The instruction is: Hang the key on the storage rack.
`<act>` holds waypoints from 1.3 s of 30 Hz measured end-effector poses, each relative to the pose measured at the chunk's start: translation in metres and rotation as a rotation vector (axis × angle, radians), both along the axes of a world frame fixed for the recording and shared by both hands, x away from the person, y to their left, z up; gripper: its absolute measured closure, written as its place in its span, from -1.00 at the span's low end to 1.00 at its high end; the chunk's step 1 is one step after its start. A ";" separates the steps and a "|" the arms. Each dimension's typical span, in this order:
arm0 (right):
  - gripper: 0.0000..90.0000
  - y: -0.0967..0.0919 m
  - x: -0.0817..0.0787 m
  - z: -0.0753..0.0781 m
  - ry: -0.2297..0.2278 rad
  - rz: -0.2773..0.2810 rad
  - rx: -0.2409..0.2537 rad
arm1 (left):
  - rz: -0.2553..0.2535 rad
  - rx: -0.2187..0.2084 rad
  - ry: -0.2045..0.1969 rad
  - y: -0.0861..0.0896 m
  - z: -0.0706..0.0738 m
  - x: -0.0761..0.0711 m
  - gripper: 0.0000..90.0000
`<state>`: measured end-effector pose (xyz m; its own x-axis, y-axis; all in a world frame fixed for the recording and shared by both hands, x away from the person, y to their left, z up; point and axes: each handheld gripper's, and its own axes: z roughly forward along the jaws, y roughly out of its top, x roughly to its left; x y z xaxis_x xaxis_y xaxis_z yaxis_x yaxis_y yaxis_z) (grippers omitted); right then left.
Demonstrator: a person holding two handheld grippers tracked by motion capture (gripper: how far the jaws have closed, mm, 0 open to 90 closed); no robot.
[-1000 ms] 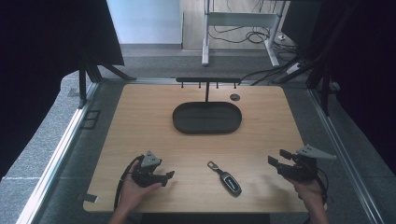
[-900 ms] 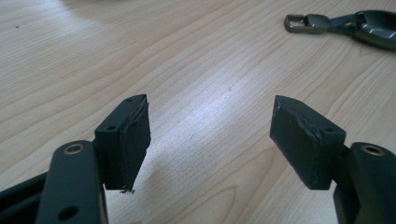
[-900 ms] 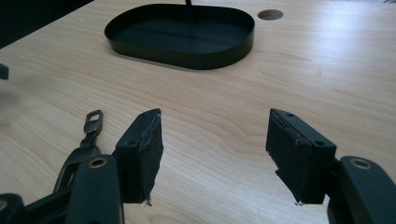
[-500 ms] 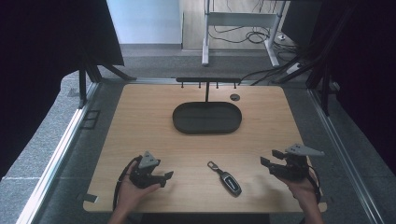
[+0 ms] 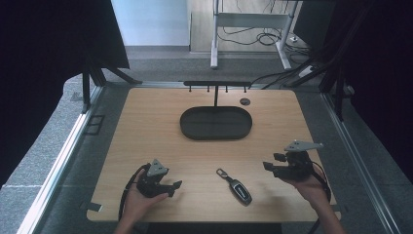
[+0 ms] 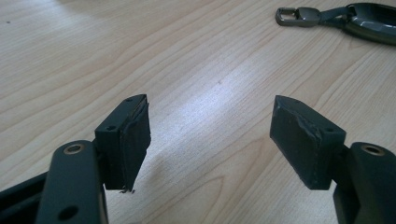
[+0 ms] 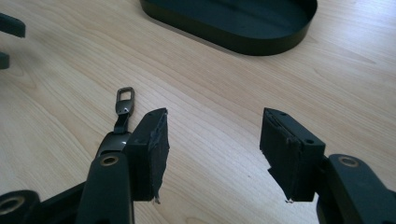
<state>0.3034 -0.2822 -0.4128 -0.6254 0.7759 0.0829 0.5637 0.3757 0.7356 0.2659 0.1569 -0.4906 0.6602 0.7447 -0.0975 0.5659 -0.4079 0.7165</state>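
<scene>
- A pale wooden table (image 5: 146, 126) stands on a grey floor, with dark curtains at both sides and a metal frame and loose cables behind it.
- A black car key fob (image 5: 239, 189) with a short strap and a metal clasp lies flat on the table near the front edge, between the two hands and a little nearer the right one.
- In the left gripper view the key fob (image 6: 371, 25) lies off to the upper right, well apart from the jaws; in the right gripper view its clasp (image 7: 124, 100) pokes out just past the left jaw.
- The right gripper (image 5: 271, 165) is held above the wood just to the right of the key fob, pointing left towards it. Its jaws stand apart and have just been closing somewhat; only bare table shows between them, and they press on nothing.
- The left gripper (image 5: 176, 186) rests low at the front left of the table, pointing right towards the key fob, with its jaws wide apart and only wood grain between them.
- A black oval tray (image 5: 190, 130) sits farther back in the middle of the table, well apart from the key fob.
- A slim black rack (image 5: 216, 84) rises just behind the tray, and a small round dark disc (image 5: 245, 101) lies near the far edge to its right.
</scene>
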 end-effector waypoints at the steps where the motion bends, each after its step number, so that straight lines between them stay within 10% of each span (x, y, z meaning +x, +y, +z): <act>1: -0.04 0.004 0.004 0.002 0.011 0.013 -0.002 | -0.003 0.000 0.001 0.000 0.000 0.000 -0.34; 39: -0.01 0.077 0.037 0.009 0.087 0.141 -0.123 | 0.029 -0.026 -0.008 0.004 0.001 0.000 -0.36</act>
<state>0.3400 -0.2052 -0.4037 -0.7232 0.6887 0.0511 0.5583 0.5396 0.6301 0.2663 0.1614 -0.4895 0.6391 0.7610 -0.1119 0.5718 -0.3727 0.7308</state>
